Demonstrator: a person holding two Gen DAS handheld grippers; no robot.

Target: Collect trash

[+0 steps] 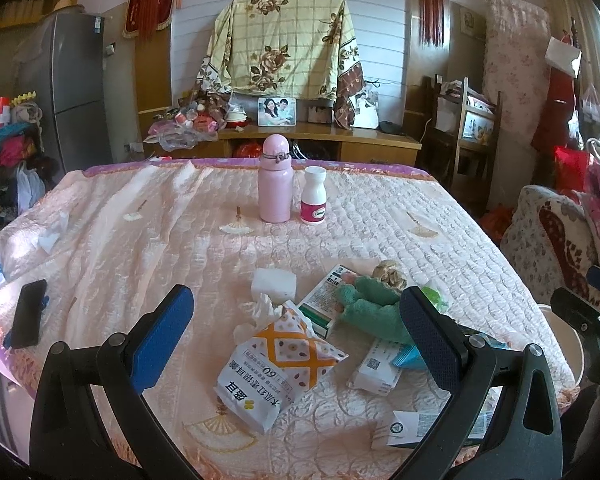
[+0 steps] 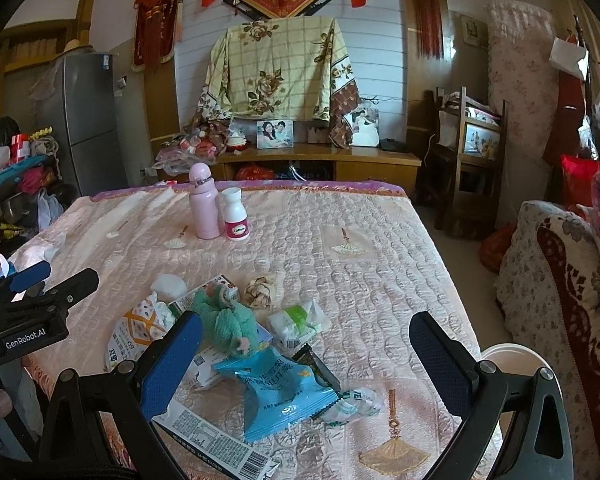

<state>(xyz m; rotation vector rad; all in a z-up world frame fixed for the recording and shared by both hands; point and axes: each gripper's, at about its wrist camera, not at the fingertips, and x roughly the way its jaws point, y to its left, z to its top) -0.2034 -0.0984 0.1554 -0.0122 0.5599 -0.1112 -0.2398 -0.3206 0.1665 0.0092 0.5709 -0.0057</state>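
Observation:
Trash lies on the pink quilted bed. In the left wrist view an orange-and-white snack bag lies between the fingers of my open, empty left gripper, with crumpled tissue, a green-and-white box and a green plush toy beyond. In the right wrist view a blue wrapper lies between the fingers of my open, empty right gripper, above the bed. A crumpled brown paper ball, a green-white packet and a flattened printed carton lie nearby.
A pink bottle and a white pill bottle stand at the far side of the bed. A black phone lies at the left edge. A white bin stands beside the bed on the right, next to a floral cushion.

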